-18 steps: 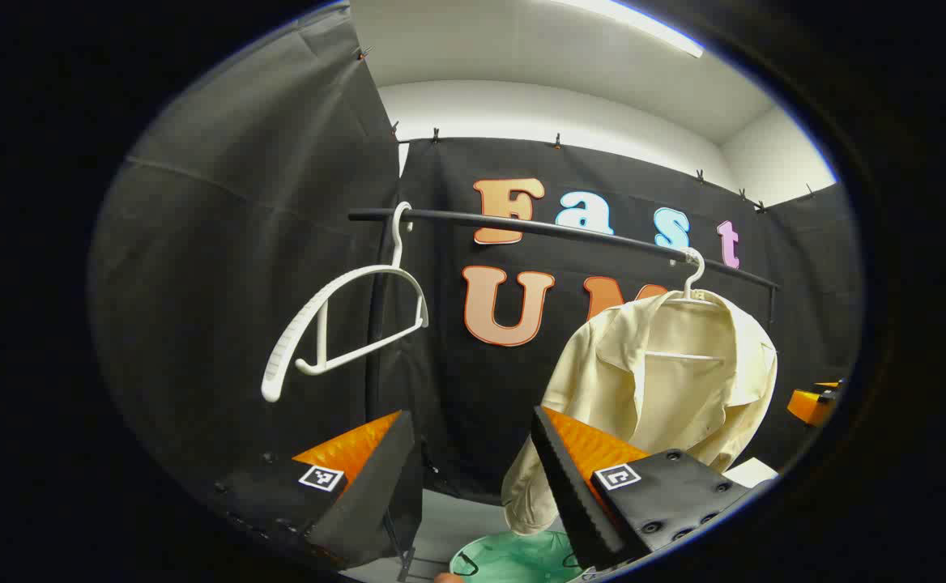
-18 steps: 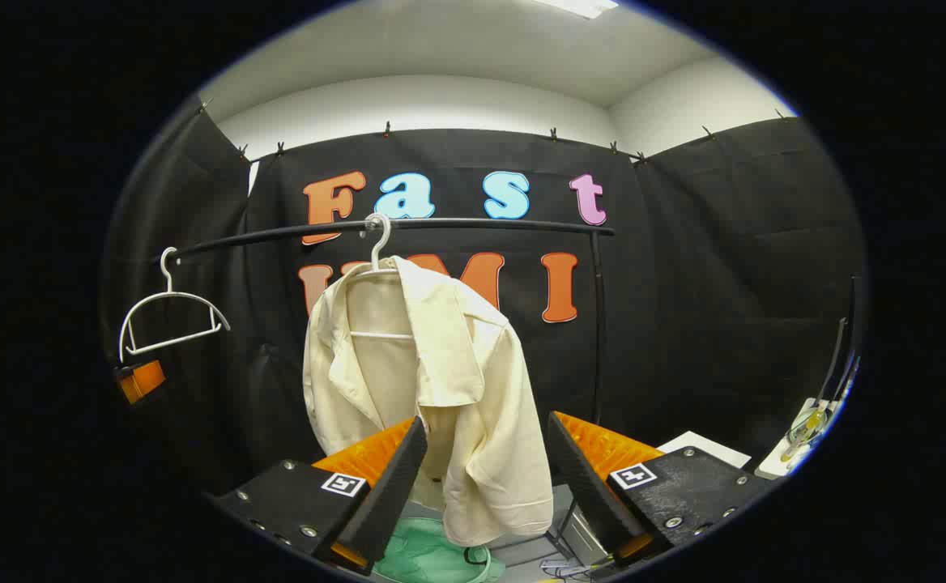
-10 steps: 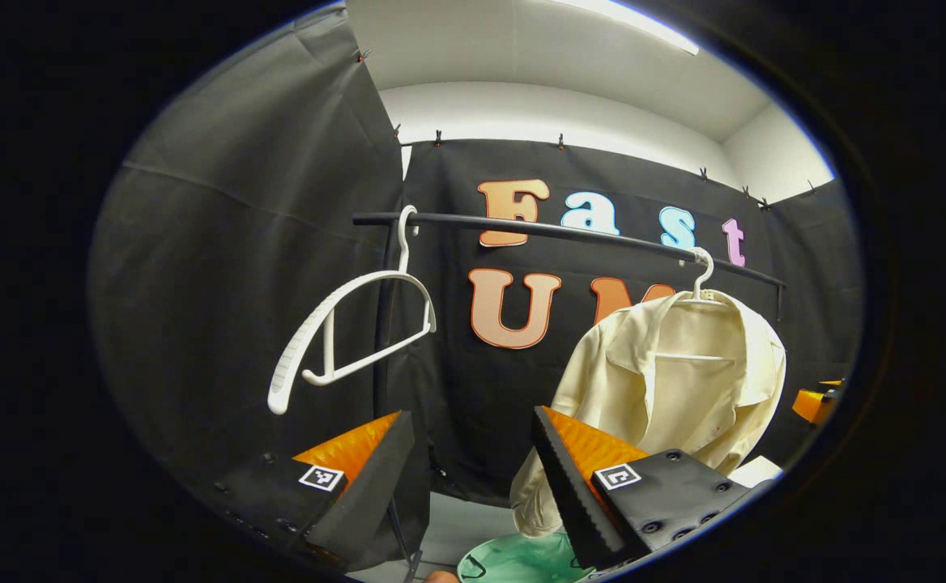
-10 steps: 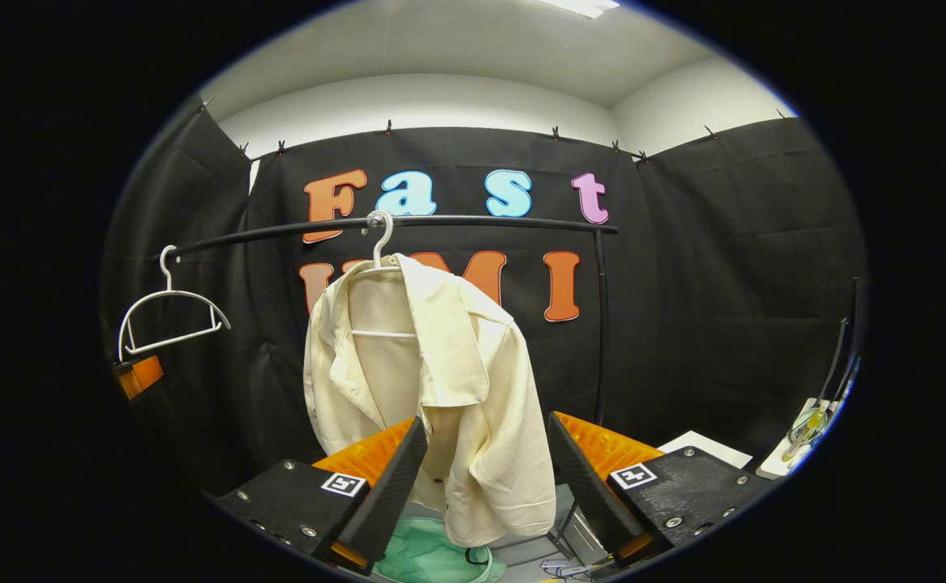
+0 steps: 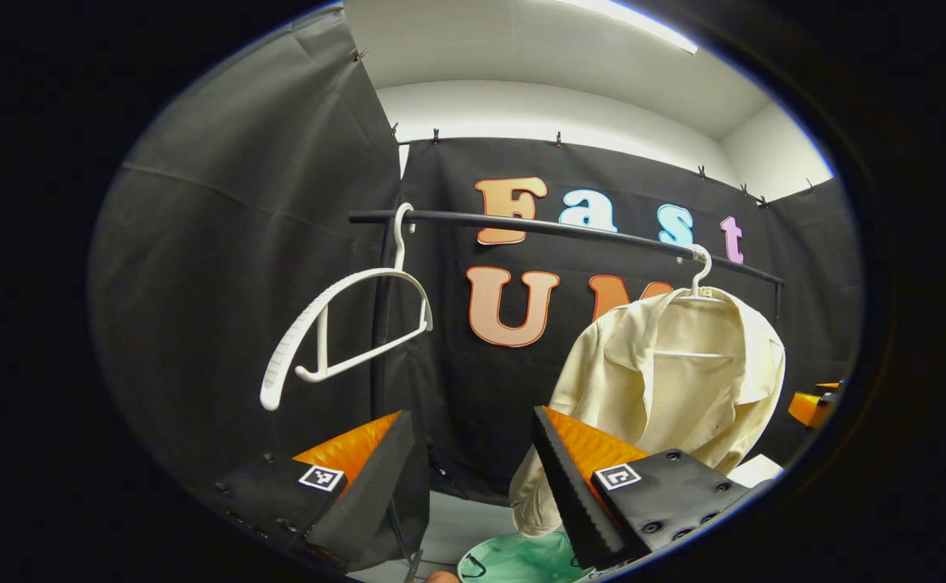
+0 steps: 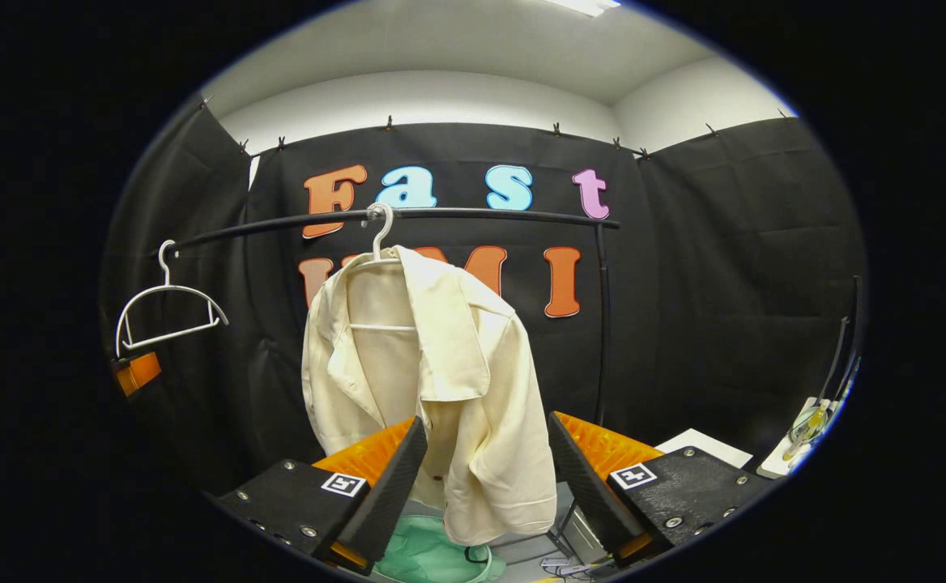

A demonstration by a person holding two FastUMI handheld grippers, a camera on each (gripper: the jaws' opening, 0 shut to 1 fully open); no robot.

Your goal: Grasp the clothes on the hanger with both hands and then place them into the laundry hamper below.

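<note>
**Both grippers open, shirt on its hanger above the hamper**

Your left gripper point(image 5: 473, 478) has its jaws spread wide with nothing between them; it points at the black rail point(image 5: 570, 232) and the bare stretch of booth wall below it. To its left on that rail hangs an empty white hanger point(image 5: 335, 332), tilted. To its right the cream shirt point(image 5: 667, 380) hangs on a second white hanger point(image 5: 696, 279), its collar open and one sleeve dropping behind your right finger.

Your right gripper point(image 6: 485, 478) is likewise released, jaws apart, and the shirt's lower hem and sleeve show in the gap between its fingers, farther off and not touched by either pad. In the right gripper view your left gripper appears as an orange block at the far left, just below the empty hanger.

The green laundry hamper point(image 6: 424, 555) sits on the floor directly under the shirt. You see only part of its rim and inside; what shows of the inside holds no clothes. The shirt's hem hangs above the rim, apart from it.
</note>
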